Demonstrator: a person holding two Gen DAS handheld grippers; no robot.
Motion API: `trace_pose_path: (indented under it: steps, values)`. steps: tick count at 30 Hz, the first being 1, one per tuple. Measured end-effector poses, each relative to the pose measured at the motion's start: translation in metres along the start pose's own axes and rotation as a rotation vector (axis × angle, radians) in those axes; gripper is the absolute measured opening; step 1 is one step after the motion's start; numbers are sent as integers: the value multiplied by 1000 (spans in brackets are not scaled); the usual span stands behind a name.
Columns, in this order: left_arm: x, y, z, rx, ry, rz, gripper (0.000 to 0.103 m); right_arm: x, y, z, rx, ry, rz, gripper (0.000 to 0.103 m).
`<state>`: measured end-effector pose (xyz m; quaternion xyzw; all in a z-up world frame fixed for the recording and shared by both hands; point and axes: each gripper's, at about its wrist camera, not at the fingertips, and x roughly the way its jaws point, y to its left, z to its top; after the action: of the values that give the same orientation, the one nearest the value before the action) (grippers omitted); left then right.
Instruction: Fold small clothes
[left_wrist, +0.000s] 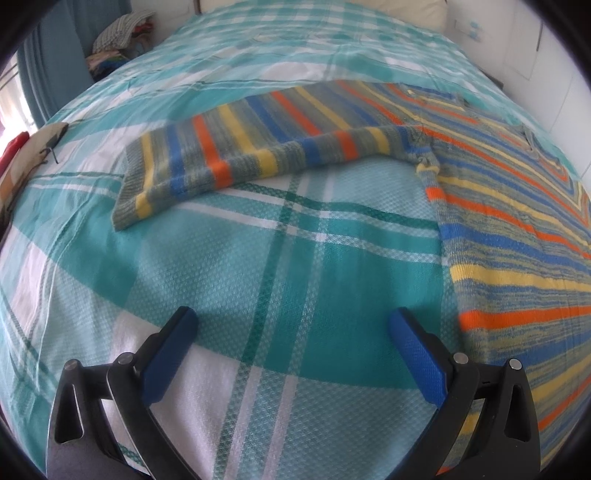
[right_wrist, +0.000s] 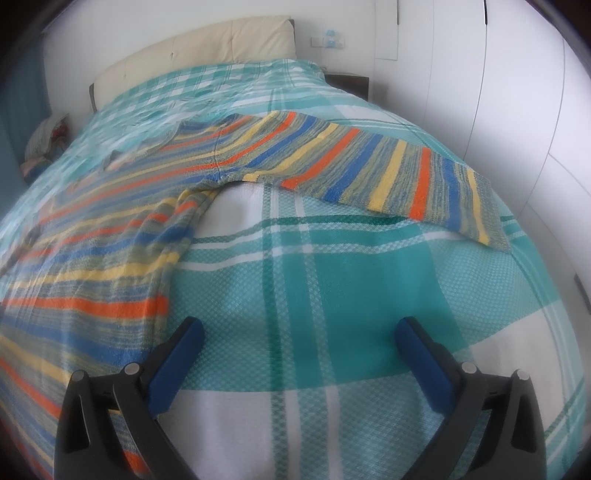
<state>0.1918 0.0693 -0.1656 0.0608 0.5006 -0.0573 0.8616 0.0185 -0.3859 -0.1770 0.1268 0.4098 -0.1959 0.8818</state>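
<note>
A striped knit sweater (left_wrist: 517, 236) in blue, orange, yellow and grey lies flat on the bed. In the left wrist view its body is at the right and one sleeve (left_wrist: 236, 147) stretches left across the middle. In the right wrist view the body (right_wrist: 92, 251) is at the left and the other sleeve (right_wrist: 399, 173) stretches right. My left gripper (left_wrist: 291, 325) is open and empty over the bedspread, just left of the sweater's side edge. My right gripper (right_wrist: 299, 336) is open and empty, just right of the sweater's other side edge.
The bed is covered by a teal and white plaid bedspread (left_wrist: 258, 258). A cream headboard (right_wrist: 207, 44) stands at the far end. A pile of clothes (left_wrist: 118, 33) sits beyond the bed's left side. White wardrobe doors (right_wrist: 517, 110) stand at the right.
</note>
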Motion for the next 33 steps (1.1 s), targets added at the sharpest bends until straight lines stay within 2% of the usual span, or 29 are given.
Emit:
trace_pose_path:
  steps: [8,12,16,19,26,33]
  values:
    - [-8,-1,0,-1,-35,-2,103,1,0,0,-2,1,-1,103]
    - [-27,-3,1,-17,-125,-33,102,0,0,0,-2,2,-2,103]
    - [-51,-7,2,-4,-242,-23,103,2,1,0,-5,3,-4,103]
    - [-62,-6,1,-11,-297,-23,103,2,1,0,-6,3,-4,103]
    - [-63,3,3,-45,-317,-3,103,1,1,0,-5,3,-4,103]
    - [-66,1,0,-29,-331,23,103,1,1,0,-6,3,-4,103]
